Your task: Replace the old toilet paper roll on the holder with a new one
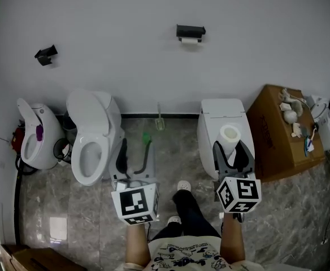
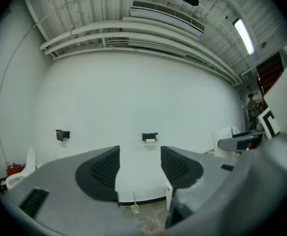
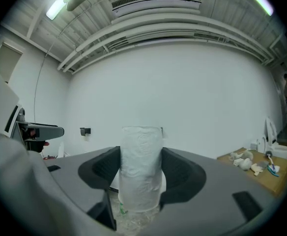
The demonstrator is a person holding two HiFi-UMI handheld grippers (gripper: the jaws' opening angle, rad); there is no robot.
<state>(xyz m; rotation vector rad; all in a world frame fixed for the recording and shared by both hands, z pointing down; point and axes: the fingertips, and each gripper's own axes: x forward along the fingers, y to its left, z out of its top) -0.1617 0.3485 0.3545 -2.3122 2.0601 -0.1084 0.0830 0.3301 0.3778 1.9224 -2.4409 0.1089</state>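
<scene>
Approach step: right hand-held gripper clamps new white toilet paper roll upright; left hand-held gripper open, empty. Black wall holder well ahead, old roll remnant on it. Next, probably: close in, strip remnant.

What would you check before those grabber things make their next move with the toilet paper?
1. Grip on the new roll: ok, the right gripper is closed on it and it stands upright.
2. Free left gripper: ok, jaws apart, nothing between them.
3. Sight of the holder: ok, on the wall ahead.
4. Removal of the old roll: not ok, a white remnant hangs there.
5. Closeness to the wall: not ok, it looks far off.
</scene>
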